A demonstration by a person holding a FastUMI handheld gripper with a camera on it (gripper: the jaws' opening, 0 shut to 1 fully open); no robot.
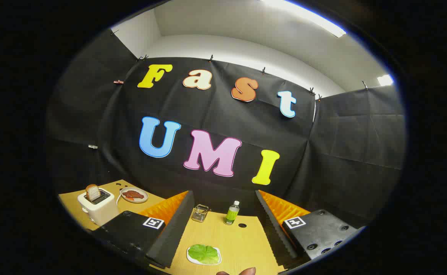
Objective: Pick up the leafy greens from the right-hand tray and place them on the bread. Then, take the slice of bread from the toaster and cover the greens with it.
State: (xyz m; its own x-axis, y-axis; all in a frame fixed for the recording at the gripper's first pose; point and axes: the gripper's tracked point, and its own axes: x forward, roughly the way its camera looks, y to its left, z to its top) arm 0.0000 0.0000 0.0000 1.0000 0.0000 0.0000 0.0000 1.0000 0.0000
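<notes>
Between the two spread jaws of the gripper [223, 238], nothing pinched, a flat green lettuce leaf [204, 253] is seen on a small white tray [191, 259] on the light wooden desk [242, 244]. It is judged light, limp and easily torn, best taken at a raised edge. Beyond the left jaw, a brown bread slice [92, 191] stands in the white toaster [97, 208], beside a plate [134, 195] of topped bread.
</notes>
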